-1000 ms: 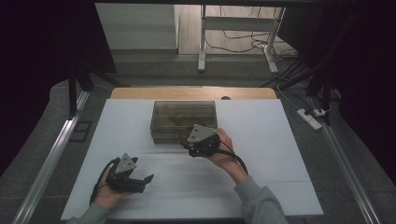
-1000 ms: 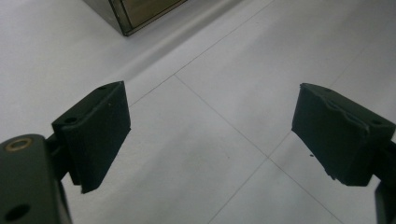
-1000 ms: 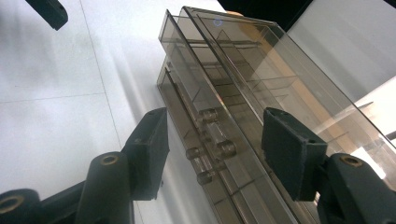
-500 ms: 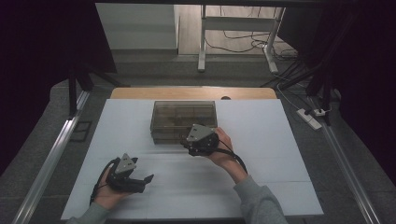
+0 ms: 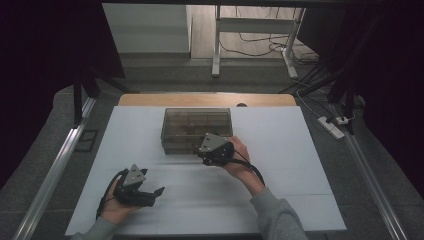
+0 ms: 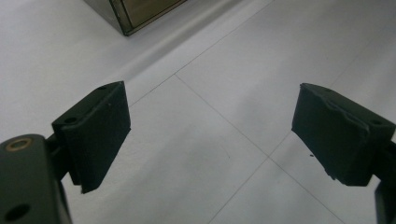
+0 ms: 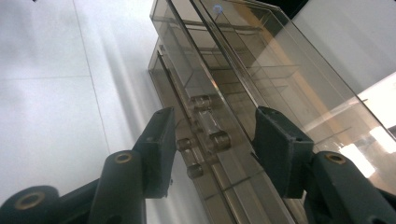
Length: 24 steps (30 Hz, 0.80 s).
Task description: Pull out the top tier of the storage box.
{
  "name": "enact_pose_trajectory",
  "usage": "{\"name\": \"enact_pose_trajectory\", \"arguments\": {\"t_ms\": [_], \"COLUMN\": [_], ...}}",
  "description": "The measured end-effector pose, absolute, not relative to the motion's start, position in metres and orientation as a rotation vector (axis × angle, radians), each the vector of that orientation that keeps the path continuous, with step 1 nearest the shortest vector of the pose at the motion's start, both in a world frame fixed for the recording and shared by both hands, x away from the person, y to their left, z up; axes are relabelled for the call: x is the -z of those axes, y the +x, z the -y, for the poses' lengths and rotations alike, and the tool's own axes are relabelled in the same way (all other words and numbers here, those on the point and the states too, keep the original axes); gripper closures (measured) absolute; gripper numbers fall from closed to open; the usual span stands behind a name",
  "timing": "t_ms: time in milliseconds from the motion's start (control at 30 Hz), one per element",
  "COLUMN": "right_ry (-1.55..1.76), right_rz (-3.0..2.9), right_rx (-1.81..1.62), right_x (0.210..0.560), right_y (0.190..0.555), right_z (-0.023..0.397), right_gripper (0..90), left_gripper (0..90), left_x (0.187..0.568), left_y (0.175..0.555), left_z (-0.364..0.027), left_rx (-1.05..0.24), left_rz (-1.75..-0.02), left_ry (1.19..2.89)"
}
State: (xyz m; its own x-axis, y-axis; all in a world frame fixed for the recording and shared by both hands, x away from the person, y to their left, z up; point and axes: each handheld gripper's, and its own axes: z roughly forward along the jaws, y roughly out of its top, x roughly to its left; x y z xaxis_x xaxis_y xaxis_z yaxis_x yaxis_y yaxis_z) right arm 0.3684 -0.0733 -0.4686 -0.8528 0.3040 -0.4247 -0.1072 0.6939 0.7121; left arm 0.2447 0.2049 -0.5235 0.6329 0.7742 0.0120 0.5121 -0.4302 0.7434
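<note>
From above, the right gripper (image 5: pixel 209 151) sits against the near face of the clear box (image 5: pixel 196 122) on the table (image 5: pixel 280 150); the left gripper (image 5: pixel 150 192) rests apart, nearer the person. Its own view shows jaws spread over bare table. The right gripper view has jaws half-spread, just been closing, astride a drawer handle (image 7: pixel 210 135) without pinching; next, likely close and pull.

A white counter (image 5: pixel 280 150) with thin seam lines is carrying a smoky clear plastic box (image 5: pixel 196 129) with inner compartments, which is sitting directly on it near the far edge, in the middle.
</note>
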Motion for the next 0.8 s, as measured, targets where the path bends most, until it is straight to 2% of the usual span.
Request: {"name": "enact_pose_trajectory", "arguments": {"t_ms": [500, 800], "right_ry": [0.141, 0.117], "right_rz": [-2.369, -2.371], "right_rx": [-1.024, -0.993], "right_x": [0.468, 0.4689], "right_y": [0.3698, 0.3707], "right_z": [0.0765, 0.0784], "right_gripper": [58.8, 61.4], "left_gripper": [11.7, 11.7], "left_x": [0.5234, 0.5233], "left_y": [0.2447, 0.2447], "left_z": [-0.2053, -0.2056], "left_rx": [-0.462, -0.462], "left_rz": [-1.001, -0.999], "left_ry": [2.124, 2.122]}}
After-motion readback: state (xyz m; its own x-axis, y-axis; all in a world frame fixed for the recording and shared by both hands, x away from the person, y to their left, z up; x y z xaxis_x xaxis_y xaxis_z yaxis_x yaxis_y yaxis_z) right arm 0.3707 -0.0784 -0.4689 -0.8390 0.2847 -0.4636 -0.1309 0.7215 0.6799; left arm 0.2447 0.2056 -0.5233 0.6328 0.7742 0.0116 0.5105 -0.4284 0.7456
